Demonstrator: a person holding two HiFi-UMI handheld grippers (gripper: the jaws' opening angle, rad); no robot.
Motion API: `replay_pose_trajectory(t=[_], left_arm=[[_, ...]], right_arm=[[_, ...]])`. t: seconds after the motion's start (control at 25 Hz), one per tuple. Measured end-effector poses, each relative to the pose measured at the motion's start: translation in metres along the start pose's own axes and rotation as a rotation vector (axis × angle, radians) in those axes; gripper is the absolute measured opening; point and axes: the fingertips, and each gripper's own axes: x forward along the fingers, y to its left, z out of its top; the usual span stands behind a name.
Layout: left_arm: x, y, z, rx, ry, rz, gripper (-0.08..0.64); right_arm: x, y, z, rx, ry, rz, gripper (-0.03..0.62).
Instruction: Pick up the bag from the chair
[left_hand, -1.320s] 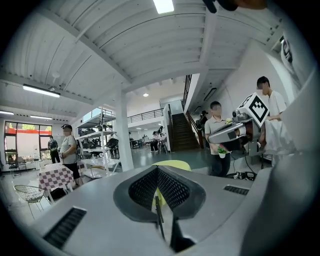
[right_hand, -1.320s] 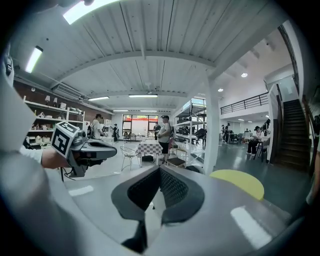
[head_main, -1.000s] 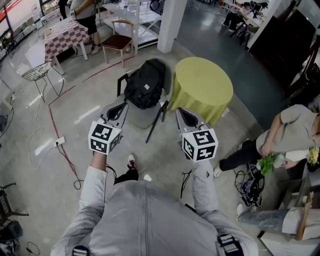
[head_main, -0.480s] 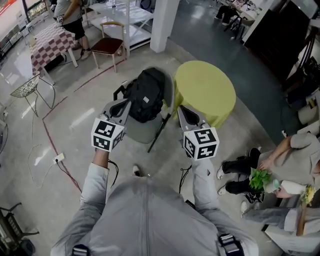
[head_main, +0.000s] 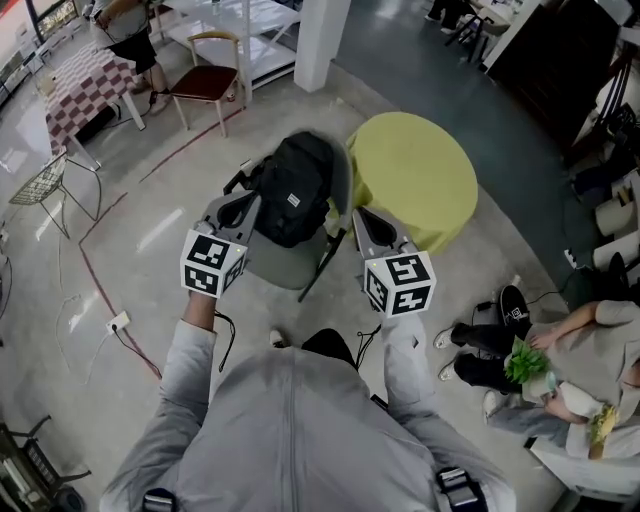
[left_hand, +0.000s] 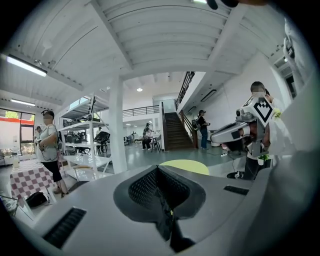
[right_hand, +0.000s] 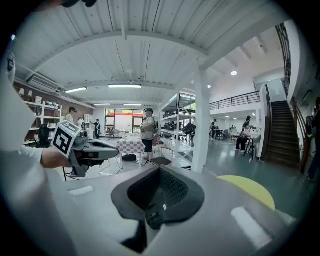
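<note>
Item: bag (head_main: 292, 190), one; a black backpack, soft-sided and rounded, in matte fabric, with a small pale label (head_main: 293, 201) near the middle of its face. Location: on the grey chair (head_main: 283, 262), set toward the back of the seat with its upper end against the backrest, leaving the front of the seat bare. The chair has dark legs and stands just beside a round table (head_main: 415, 175) under a yellow-green cloth. My left claw (head_main: 243, 203): jaws drawn together to a point with nothing between them. Its tip is beside the bag's left flank, and I cannot tell whether they touch. My right claw (head_main: 361, 218): jaws likewise closed and empty. Its tip is at the chair's right edge, between chair and table, apart from the bag. In both gripper views the table's yellow top shows beyond my jaws.
</note>
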Motion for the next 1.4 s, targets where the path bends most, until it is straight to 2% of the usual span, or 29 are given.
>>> replay_pose_trajectory(t=[0.36, 0.72, 0.8, 0.92, 1.32, 1.4], left_arm=[[0.036, 0.01, -0.033, -0.034, 0.08, -0.011, 0.006], [0.101, 0.043, -0.06, -0.108, 0.147, 0.053, 0.006], [0.114, 0.051, -0.067, -0.128, 0.168, 0.074, 0.006], [0.131, 0.062, -0.082, -0.157, 0.206, 0.103, 0.006], [0.163, 0.086, -0.135, -0.249, 0.304, 0.166, 0.006], [0.167, 0.088, -0.145, -0.268, 0.322, 0.177, 0.006]], right_arm=[[0.055, -0.03, -0.031, 0.042, 0.055, 0.018, 0.011], [0.15, -0.087, -0.073, 0.105, 0.14, 0.091, 0.014], [0.171, -0.095, -0.084, 0.122, 0.175, 0.126, 0.114], [0.202, -0.106, -0.104, 0.137, 0.224, 0.157, 0.118], [0.291, -0.133, -0.197, 0.182, 0.387, 0.16, 0.293], [0.304, -0.136, -0.217, 0.18, 0.415, 0.164, 0.308]])
